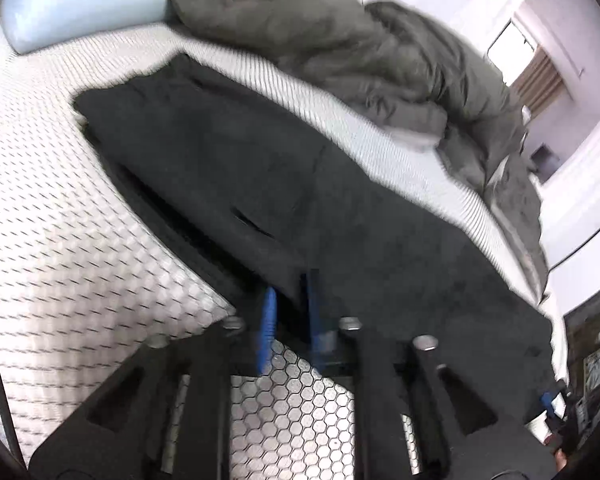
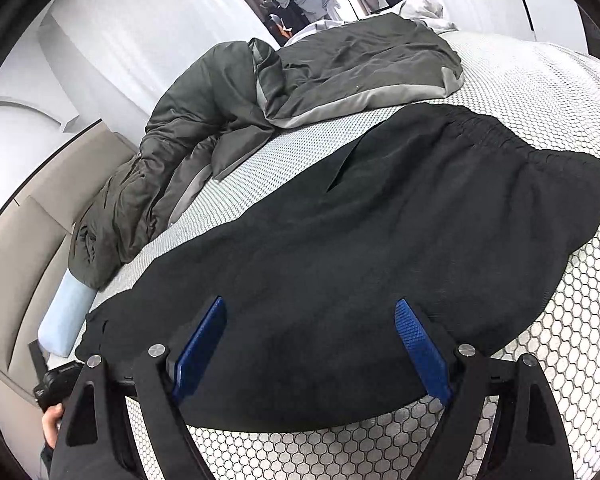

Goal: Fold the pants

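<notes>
On the bed (image 2: pixel 560 360) lie black pants (image 2: pixel 380 248). Left gripper (image 1: pixel 288 312) jaws pinch their edge. Right gripper (image 2: pixel 312 344) jaws gape wide over them, holding nothing.

— Where is there room to pass?
— Bare mattress (image 2: pixel 572 360) lies open alongside the pants (image 2: pixel 380 240).
— And obstacles?
— The grey duvet (image 2: pixel 320 68) heaped beyond them, with the blue pillow (image 1: pixel 80 4) beside it.

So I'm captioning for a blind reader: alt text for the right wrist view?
Black pants lie flat on a honeycomb-patterned mattress, the open right gripper straddling their near edge with blue fingers. A grey duvet is bunched behind.
</notes>
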Available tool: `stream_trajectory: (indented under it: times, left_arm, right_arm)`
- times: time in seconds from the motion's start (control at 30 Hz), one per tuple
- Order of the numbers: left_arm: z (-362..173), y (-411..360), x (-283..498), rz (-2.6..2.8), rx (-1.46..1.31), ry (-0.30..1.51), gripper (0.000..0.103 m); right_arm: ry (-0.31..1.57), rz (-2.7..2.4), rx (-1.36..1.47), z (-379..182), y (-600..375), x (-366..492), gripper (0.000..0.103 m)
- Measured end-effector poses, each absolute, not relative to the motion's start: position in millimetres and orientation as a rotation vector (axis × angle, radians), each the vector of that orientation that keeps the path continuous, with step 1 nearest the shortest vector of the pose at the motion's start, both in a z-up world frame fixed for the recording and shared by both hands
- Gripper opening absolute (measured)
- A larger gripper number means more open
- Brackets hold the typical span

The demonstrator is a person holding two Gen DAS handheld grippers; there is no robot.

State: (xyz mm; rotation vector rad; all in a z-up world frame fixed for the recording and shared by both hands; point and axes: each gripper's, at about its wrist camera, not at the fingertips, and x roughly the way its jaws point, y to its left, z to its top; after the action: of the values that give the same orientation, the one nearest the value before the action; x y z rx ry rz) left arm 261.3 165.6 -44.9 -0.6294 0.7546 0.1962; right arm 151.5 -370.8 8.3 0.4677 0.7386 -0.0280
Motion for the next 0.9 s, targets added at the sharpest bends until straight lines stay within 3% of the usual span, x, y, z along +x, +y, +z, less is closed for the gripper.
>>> stream_trajectory:
  times: [0.07,0.53,0.6,0.63,0.67,0.9]
  left_arm:
    - [-42,180,254,0.247,-0.652,0.728,0.032]
    - [-77,225,287,0.338,-0.794,0.771,0.031]
    - [-79,227,296,0.321,-0.808,0.753,0.026]
    - [-80,228,297,0.305,-0.821,0.746,0.01]
    - [-81,230,297,0.291,-0.849,0.737,0.005]
    - [-55,233,270,0.284,-0.823,0.618,0.002]
  right_arm:
    - [0.727,-0.035,0.472,10,-374,148,0.087]
    - [0.712,-0.029,0.48,14,-373,146,0.087]
    - [0.71,-0.031,0.486,14,-375,145,0.087]
    - [0.708,-0.031,0.49,14,-376,144,0.087]
    - [0.704,-0.032,0.493,14,-376,144,0.087]
    - [0.6,-0.122,0.548,27,-417,117,0.087]
